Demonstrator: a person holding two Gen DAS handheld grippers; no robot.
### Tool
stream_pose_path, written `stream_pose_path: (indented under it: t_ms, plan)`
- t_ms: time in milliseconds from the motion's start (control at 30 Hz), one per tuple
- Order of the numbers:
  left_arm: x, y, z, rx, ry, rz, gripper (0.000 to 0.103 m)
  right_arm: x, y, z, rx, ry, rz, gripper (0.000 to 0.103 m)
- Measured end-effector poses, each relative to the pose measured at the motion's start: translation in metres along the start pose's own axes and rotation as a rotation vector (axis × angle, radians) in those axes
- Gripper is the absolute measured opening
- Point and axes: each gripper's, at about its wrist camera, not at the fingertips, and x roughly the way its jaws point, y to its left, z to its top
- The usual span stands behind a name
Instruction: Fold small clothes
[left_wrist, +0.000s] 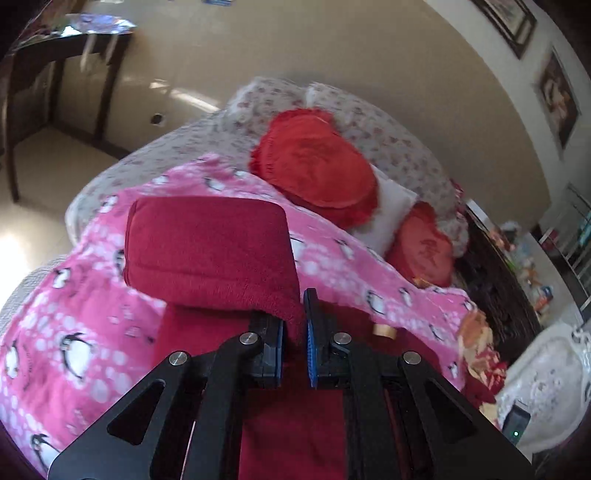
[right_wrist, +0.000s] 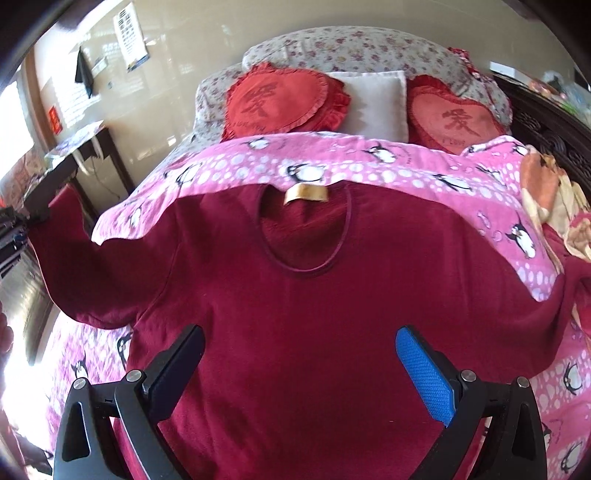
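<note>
My left claw (left_wrist: 294, 338) is clamped on the sleeve (left_wrist: 207, 251) of the dark red sweater (right_wrist: 314, 295), which hangs lifted just ahead of its fingers. My right claw (right_wrist: 299, 373) stands wide apart with nothing in it, over the sweater's body. The sweater lies flat on the pink penguin blanket (right_wrist: 369, 162) on the bed, collar away from me.

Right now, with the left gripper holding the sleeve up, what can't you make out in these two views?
- Hem of the red top: cut off by the bottom edge, right wrist view.
- Its far sleeve: runs off the right edge, same view.
- Left gripper, shut on the raised sleeve: the folded cloth hides the body of the top, left wrist view.
- Clutter beside the bed: blurred, too small.
</note>
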Motion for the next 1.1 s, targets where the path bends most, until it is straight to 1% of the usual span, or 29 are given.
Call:
stream_pose_path:
  t_ms: [67,167,267,333,367,400,433,467,500,533,567,633,667,700,767,800,900,933,967,1033,1100]
  plan:
    - [0.018,-0.040,-0.014,0.065,0.051,-0.047,0.008,-0.007,-0.011,0.000,0.016,-0.012,-0.015,0.103]
    - [0.049,-0.085,-0.050,0.146,0.142,-0.095,0.008,-0.015,-0.032,0.000,0.038,-0.016,-0.050,0.103]
    - [0.085,-0.111,-0.093,0.197,0.252,-0.146,0.008,-0.023,-0.061,-0.003,0.082,-0.021,-0.075,0.103]
    - [0.108,-0.123,-0.117,0.254,0.335,-0.149,0.010,-0.026,-0.082,-0.007,0.125,-0.019,-0.093,0.103]
    - [0.115,-0.129,-0.127,0.290,0.364,-0.146,0.016,-0.028,-0.093,-0.009,0.155,-0.017,-0.100,0.103]
    - [0.118,-0.132,-0.135,0.326,0.385,-0.147,0.024,-0.029,-0.105,-0.011,0.188,-0.016,-0.101,0.103]
    - [0.118,-0.135,-0.140,0.355,0.403,-0.146,0.029,-0.030,-0.115,-0.013,0.223,-0.013,-0.098,0.103]
    - [0.114,-0.137,-0.143,0.368,0.421,-0.153,0.039,-0.031,-0.124,-0.015,0.248,-0.012,-0.094,0.103]
    - [0.107,-0.136,-0.142,0.364,0.432,-0.178,0.047,-0.032,-0.131,-0.015,0.275,-0.011,-0.087,0.103]
    - [0.096,-0.133,-0.139,0.354,0.424,-0.211,0.049,-0.033,-0.136,-0.016,0.294,-0.012,-0.080,0.103]
    - [0.083,-0.129,-0.134,0.351,0.406,-0.227,0.051,-0.033,-0.140,-0.015,0.305,-0.014,-0.068,0.103]
    - [0.055,-0.115,-0.123,0.366,0.347,-0.219,0.056,-0.034,-0.140,-0.014,0.304,-0.019,-0.038,0.103]
    - [0.039,-0.103,-0.117,0.369,0.301,-0.204,0.062,-0.035,-0.137,-0.012,0.294,-0.026,-0.010,0.103]
    - [0.025,-0.091,-0.112,0.366,0.252,-0.170,0.071,-0.034,-0.133,-0.011,0.277,-0.033,0.008,0.103]
    - [0.008,-0.070,-0.110,0.358,0.174,-0.064,0.077,-0.032,-0.120,-0.005,0.227,-0.042,0.034,0.103]
    - [0.004,-0.056,-0.107,0.357,0.156,-0.011,0.077,-0.029,-0.111,-0.002,0.196,-0.044,0.038,0.103]
    - [0.008,-0.024,-0.104,0.338,0.169,0.154,0.077,-0.021,-0.084,0.007,0.112,-0.046,0.052,0.103]
    - [0.012,-0.016,-0.104,0.331,0.177,0.193,0.077,-0.017,-0.073,0.011,0.086,-0.041,0.068,0.103]
    - [0.015,-0.009,-0.106,0.320,0.183,0.220,0.076,-0.014,-0.061,0.013,0.063,-0.034,0.086,0.103]
    - [0.023,0.005,-0.109,0.297,0.203,0.252,0.076,-0.007,-0.039,0.017,0.019,-0.021,0.117,0.103]
    - [0.037,0.012,-0.115,0.283,0.246,0.294,0.076,0.005,-0.009,0.018,-0.062,0.002,0.134,0.103]
